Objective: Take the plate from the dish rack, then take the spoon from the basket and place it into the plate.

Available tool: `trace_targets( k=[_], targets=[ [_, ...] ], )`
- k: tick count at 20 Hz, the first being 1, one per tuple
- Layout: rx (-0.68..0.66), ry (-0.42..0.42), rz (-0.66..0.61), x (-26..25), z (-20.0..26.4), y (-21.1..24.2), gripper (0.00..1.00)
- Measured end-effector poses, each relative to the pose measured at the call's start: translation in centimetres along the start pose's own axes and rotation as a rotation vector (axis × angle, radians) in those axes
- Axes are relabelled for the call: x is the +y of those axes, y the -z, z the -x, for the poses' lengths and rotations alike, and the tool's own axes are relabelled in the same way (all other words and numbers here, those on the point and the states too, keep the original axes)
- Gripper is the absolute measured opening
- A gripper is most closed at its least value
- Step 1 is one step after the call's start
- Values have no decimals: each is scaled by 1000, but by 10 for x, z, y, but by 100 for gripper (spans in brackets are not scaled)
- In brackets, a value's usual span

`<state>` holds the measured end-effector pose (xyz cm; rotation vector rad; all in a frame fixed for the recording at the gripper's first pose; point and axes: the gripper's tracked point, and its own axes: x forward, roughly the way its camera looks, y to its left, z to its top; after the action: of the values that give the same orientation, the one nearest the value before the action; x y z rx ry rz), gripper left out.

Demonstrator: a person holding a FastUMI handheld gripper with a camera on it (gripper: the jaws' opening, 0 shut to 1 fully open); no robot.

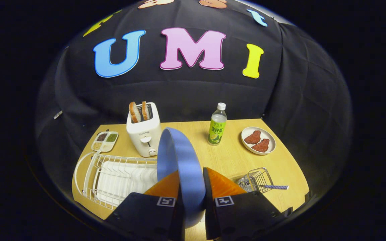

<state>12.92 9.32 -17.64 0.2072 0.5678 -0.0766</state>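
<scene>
Clearly the blue plate point(179, 160) is already out of the dish rack point(112, 177): it stands on edge between the two fingers of the gripper point(191, 182), which are closed on it, one pressing each face low on the disc, so the rest of it rises ahead of them and hides part of the white toaster point(144, 134) beyond. Held upright like this, it matches the way the rack's slots would keep a plate, which probably explains the edge-on grip; it will need tipping flat before it can sit on the wooden table point(233, 157) and receive anything. The rack, white wire over a white tray, lies just to the left of the fingers and looks free of dishes. The spoon point(273, 187) waits in the small wire basket point(255, 180) just to the right of the fingers, its handle poking out sideways over the rim, near but not touching the gripper. Farther back stand a drink bottle point(217, 124), a dish of reddish meat pieces point(258, 140), and a divided tray of seasonings point(104, 141). I judge the first step nearly done; setting the plate down comes before the spoon.
</scene>
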Motion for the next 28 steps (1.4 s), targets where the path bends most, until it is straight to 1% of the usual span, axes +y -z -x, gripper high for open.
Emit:
trace_targets(
  k=[3, 9, 16, 19, 22, 25, 28],
  targets=[
    [10, -55, -62, -5, 21, 5, 27],
    [55, -127, -152, -25, 61, 27, 27],
    [87, -160, -166, -56, 109, 58, 27],
    [129, -168, -172, -64, 130, 84, 27],
    [226, -173, -188, -69, 149, 123, 28],
    [328, -158, -206, -75, 153, 167, 27],
    [415, -158, -237, -72, 148, 205, 28]
  ],
)
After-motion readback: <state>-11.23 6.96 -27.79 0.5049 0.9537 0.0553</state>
